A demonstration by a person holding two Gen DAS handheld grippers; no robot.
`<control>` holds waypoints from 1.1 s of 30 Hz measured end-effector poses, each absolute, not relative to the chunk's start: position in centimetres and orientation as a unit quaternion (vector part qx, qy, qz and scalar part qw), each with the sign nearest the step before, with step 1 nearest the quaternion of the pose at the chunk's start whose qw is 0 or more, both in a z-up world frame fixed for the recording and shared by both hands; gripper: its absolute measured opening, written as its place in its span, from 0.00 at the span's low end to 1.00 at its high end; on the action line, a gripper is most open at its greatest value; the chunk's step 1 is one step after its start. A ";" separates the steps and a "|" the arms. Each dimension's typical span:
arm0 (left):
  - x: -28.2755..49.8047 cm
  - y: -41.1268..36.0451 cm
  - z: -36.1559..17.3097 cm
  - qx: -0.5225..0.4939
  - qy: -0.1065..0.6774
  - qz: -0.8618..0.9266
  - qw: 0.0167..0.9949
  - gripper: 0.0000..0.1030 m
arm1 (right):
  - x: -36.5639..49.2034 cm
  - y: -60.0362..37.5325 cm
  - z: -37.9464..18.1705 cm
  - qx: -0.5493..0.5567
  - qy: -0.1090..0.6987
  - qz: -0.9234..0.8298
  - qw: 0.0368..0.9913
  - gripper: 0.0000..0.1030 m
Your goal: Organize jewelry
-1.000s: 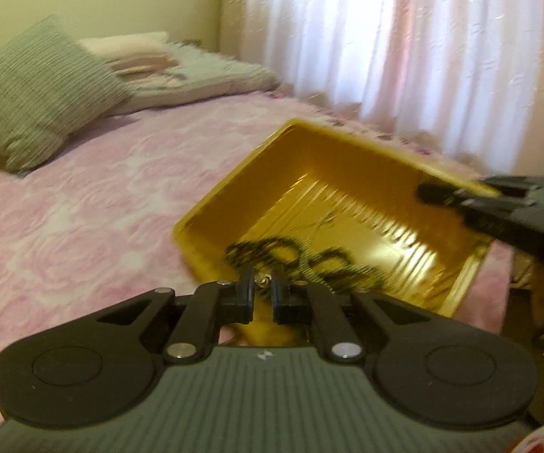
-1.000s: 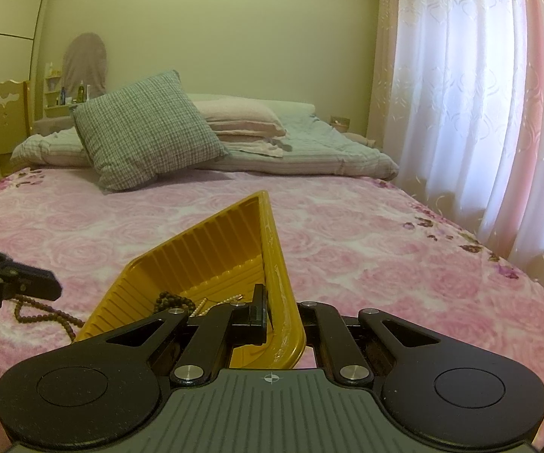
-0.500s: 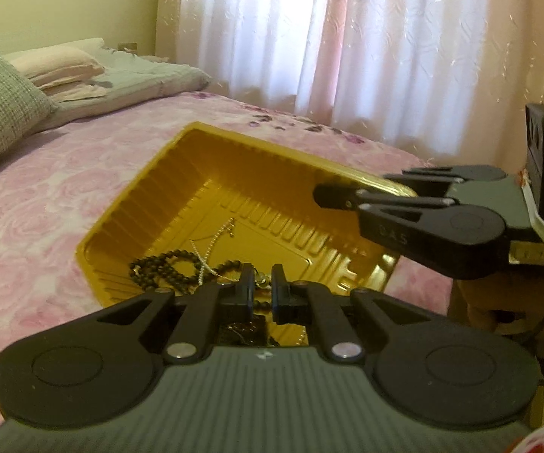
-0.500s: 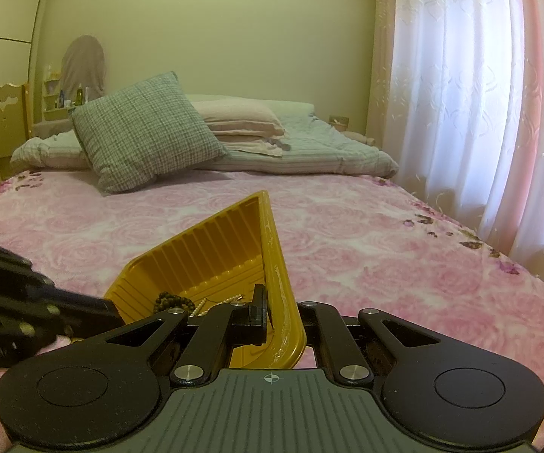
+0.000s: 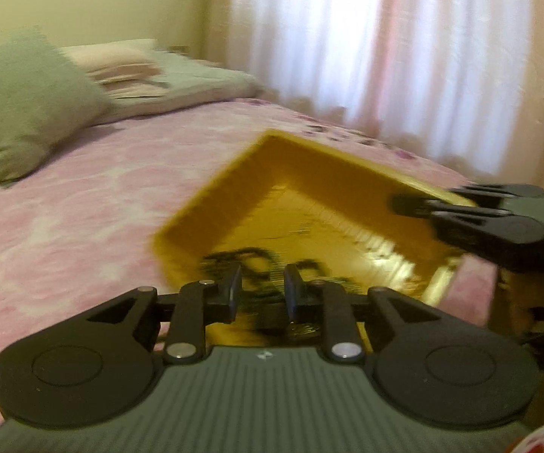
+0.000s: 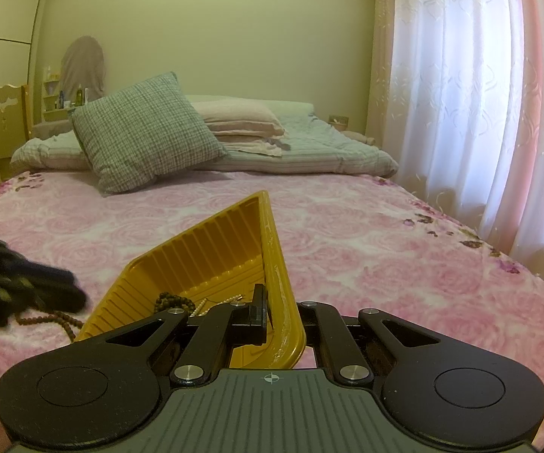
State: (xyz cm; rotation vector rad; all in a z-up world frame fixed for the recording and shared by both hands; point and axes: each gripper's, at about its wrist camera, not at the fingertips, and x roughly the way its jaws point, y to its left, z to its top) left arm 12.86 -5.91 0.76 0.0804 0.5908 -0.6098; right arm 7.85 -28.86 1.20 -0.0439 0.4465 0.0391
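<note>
A yellow ribbed plastic tray (image 5: 309,207) (image 6: 211,264) lies on the pink bed, tilted up at one side. Dark bead necklaces (image 5: 256,260) (image 6: 171,302) and a thin pale chain (image 6: 230,297) lie inside it. My right gripper (image 6: 281,317) is shut on the tray's right rim; it shows at the right of the left wrist view (image 5: 423,204). My left gripper (image 5: 260,294) is open over the tray's near edge, empty, blurred by motion. A brown bead strand (image 6: 51,319) lies on the bed left of the tray, beside my left gripper (image 6: 56,290).
A pink rose-patterned bedspread (image 6: 385,256) covers the bed. A green checked cushion (image 6: 147,132) and stacked pillows (image 6: 241,120) sit at the head. White-pink curtains (image 6: 479,94) hang on the right. A wooden chair (image 6: 3,128) stands at far left.
My left gripper has opened and pulled back to the left from over the tray. The right gripper and the tray have stayed put.
</note>
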 end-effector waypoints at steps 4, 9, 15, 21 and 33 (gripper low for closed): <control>13.2 -1.0 0.4 0.031 0.292 -0.224 0.929 0.27 | 7.8 -28.9 1.2 -0.022 0.222 0.019 0.975 0.06; 13.7 4.3 -0.8 0.027 0.312 -0.148 0.938 0.27 | 7.9 -28.8 1.1 -0.025 0.222 0.018 0.975 0.06; 13.5 7.2 -2.0 0.045 0.325 -0.115 0.938 0.27 | 8.0 -28.8 1.1 -0.025 0.223 0.018 0.974 0.06; 13.6 6.7 -3.4 0.049 0.338 -0.114 0.933 0.27 | 8.1 -28.8 1.1 -0.028 0.224 0.018 0.974 0.06; 14.3 6.5 -4.4 0.055 0.351 -0.110 0.928 0.27 | 8.1 -28.8 0.9 -0.030 0.224 0.017 0.974 0.06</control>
